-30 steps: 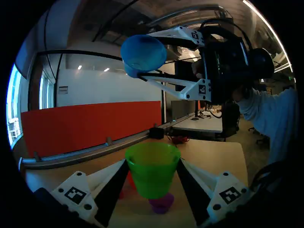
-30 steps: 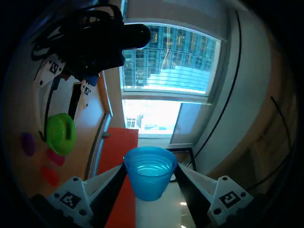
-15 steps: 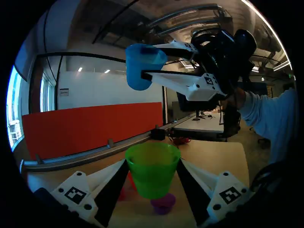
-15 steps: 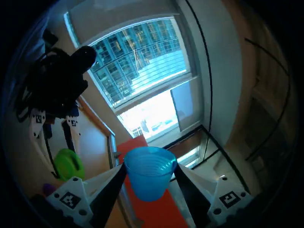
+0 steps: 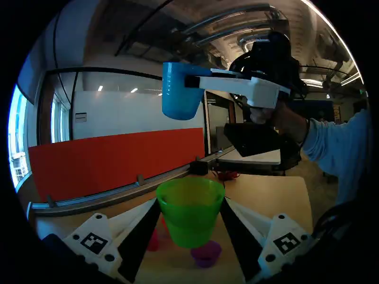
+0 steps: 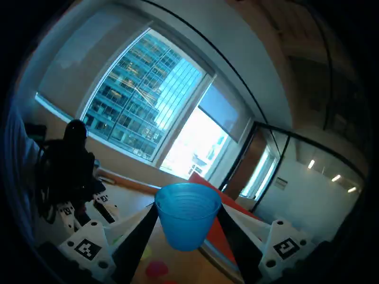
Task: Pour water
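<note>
While the left gripper [image 5: 189, 204] clamps the green cup [image 5: 190, 215] above the table [image 5: 270, 189], the right gripper [image 6: 187, 209] clamps the blue cup [image 6: 188, 217] upright, higher up.

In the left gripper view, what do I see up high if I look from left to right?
window → blue cup → hand → sleeve
</note>
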`<move>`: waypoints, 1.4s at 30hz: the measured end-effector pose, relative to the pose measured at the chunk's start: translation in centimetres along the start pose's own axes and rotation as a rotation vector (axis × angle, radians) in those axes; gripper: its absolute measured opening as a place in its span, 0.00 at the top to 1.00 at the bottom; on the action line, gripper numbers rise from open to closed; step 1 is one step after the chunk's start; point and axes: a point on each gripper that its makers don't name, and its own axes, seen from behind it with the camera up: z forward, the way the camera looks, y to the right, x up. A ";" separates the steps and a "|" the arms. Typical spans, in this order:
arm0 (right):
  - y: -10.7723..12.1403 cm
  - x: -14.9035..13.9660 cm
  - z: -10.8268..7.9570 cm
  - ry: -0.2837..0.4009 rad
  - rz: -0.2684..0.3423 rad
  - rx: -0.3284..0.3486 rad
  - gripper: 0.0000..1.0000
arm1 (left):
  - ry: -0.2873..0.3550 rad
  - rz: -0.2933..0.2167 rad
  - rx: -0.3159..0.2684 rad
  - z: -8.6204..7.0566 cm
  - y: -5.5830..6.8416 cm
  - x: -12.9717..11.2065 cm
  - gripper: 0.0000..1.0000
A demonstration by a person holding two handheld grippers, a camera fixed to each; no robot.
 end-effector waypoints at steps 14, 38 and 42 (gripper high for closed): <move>-1.3 -0.3 0.0 -0.016 0.414 0.084 0.10 | 0.006 0.010 0.008 -0.1 -0.1 0.5 0.15; -1.4 -0.6 -0.2 -0.026 0.436 0.092 0.09 | 0.001 0.003 0.015 0.2 -0.6 0.2 0.15; -1.3 -0.5 -0.4 -0.016 0.446 0.090 0.09 | -0.003 -0.002 0.015 0.1 -0.8 0.1 0.15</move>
